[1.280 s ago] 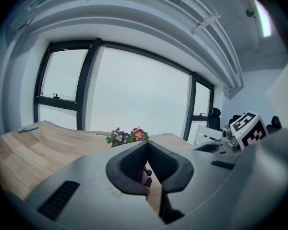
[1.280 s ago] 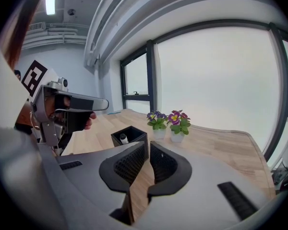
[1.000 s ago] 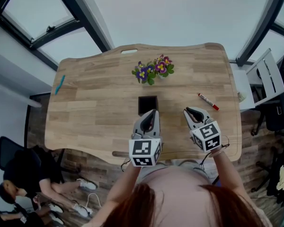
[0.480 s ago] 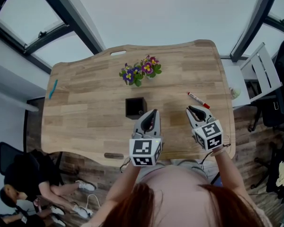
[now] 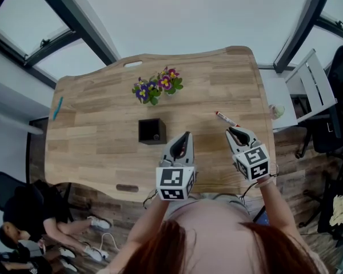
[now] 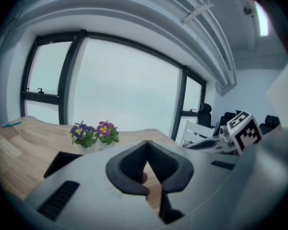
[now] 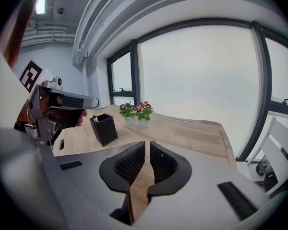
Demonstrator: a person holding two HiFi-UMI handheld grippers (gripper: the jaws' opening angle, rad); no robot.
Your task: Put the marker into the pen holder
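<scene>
The red-and-white marker (image 5: pixel 225 119) lies on the wooden table (image 5: pixel 103 136) toward its right side. Just short of it, a little toward me, my right gripper (image 5: pixel 233 132) is shut and holds nothing; its own view does not show the marker. The black square pen holder (image 5: pixel 151 131) stands mid-table and also appears as the pen holder (image 7: pixel 104 128) with a small white item inside. Near the front edge, right of the holder, my left gripper (image 5: pixel 186 135) is shut and empty.
A pot of purple flowers (image 5: pixel 157 86) stands behind the holder. A teal pen (image 5: pixel 58 108) lies at the table's left edge. A white chair (image 5: pixel 317 84) sits off the right end. A seated person (image 5: pixel 23 210) is on the floor at lower left.
The view has swung right, so the table, holder and flowers slid left in the picture. The marker now lies closer to my right gripper's tip. Both grippers stay shut.
</scene>
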